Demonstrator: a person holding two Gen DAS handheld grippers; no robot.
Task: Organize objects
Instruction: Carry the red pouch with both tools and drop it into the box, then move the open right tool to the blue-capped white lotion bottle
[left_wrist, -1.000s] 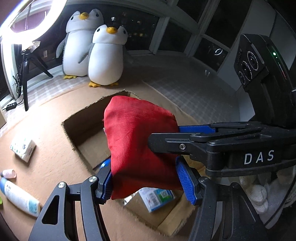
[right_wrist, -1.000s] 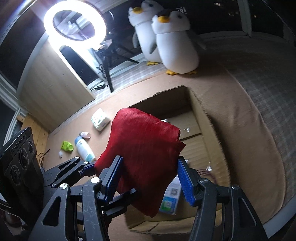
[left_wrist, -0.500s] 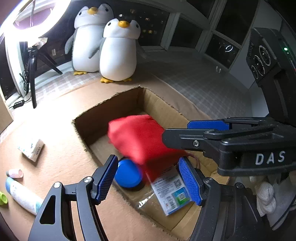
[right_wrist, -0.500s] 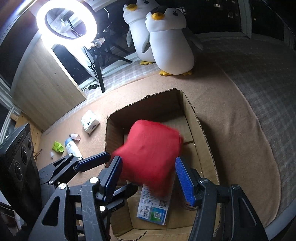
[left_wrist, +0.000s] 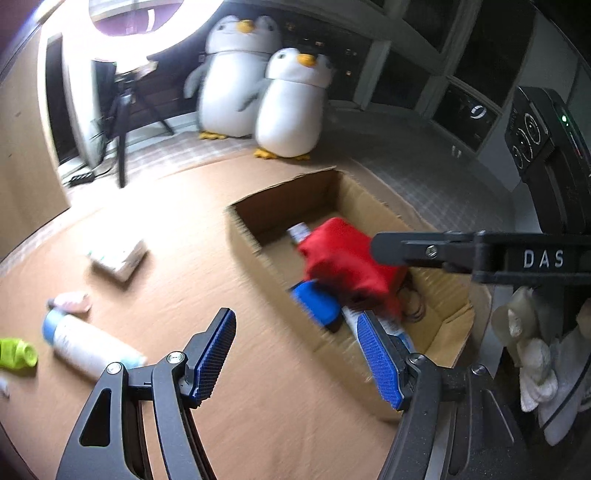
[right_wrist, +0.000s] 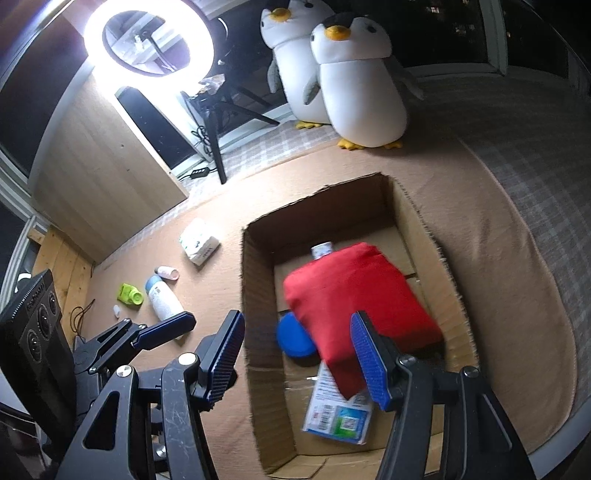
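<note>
A red cloth bag (right_wrist: 358, 295) lies inside the open cardboard box (right_wrist: 258, 295), on top of a blue round lid (right_wrist: 293, 338) and a white packet with a QR label (right_wrist: 340, 413). It also shows in the left wrist view (left_wrist: 347, 262), in the box (left_wrist: 258, 266). My left gripper (left_wrist: 299, 354) is open and empty, above the mat by the box's near left wall. My right gripper (right_wrist: 299, 358) is open and empty, above the box's near left corner. The left gripper's fingers (right_wrist: 166, 328) show at the right wrist view's left.
On the brown mat left of the box lie a white-and-blue bottle (left_wrist: 88, 343), a lime green toy (left_wrist: 16, 356), a small pink tube (left_wrist: 72, 301) and a white tissue pack (left_wrist: 118, 258). Two plush penguins (right_wrist: 354, 85) and a ring light (right_wrist: 147, 40) stand behind.
Both grippers held the red bag above the box, then opened. The bag dropped into the box and now rests there. The left gripper has swung left.
</note>
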